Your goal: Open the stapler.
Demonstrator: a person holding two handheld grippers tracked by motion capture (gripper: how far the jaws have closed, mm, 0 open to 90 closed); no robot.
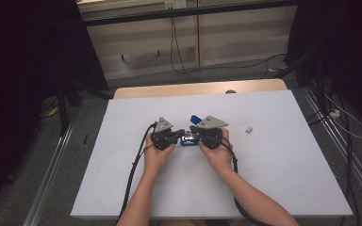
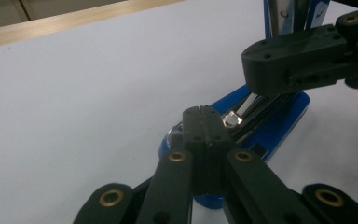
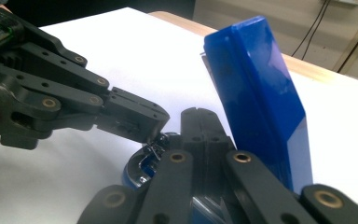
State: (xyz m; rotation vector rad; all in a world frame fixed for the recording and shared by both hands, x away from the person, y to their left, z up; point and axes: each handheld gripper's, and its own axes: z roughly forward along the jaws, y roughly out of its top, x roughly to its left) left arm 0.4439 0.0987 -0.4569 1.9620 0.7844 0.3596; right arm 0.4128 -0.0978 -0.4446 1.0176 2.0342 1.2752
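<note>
The blue stapler [image 1: 189, 139] is lying near the middle of the white worktop [image 1: 283, 188], a little toward its far edge, with its blue top cover [image 3: 256, 98] swung up almost upright and its metal staple track [image 2: 256, 114] exposed along the base. The left gripper [image 2: 204, 122] is pressing down at one end of the base with its fingers [image 2: 192, 128] drawn fully together, nothing between them. The right gripper [image 3: 199, 122] is coming in from the opposite end, its fingers likewise closed flat against each other and gripping nothing, resting low on the base just beside the raised cover.

Since neither pair of fingers is clamping the stapler, it is only being pinned and nudged. I judge the main risk to be the stapler sliding or pivoting on the smooth worktop if one side is pushing harder than the other. The sprung cover may also snap shut onto the fingertips or the track if the right gripper is knocking it. A tip slipping off the narrow metal track could jam the spring pusher or scatter staples.

A small grey piece [image 1: 249, 129] is lying well apart toward the right edge; a sudden slide could sweep it away.
</note>
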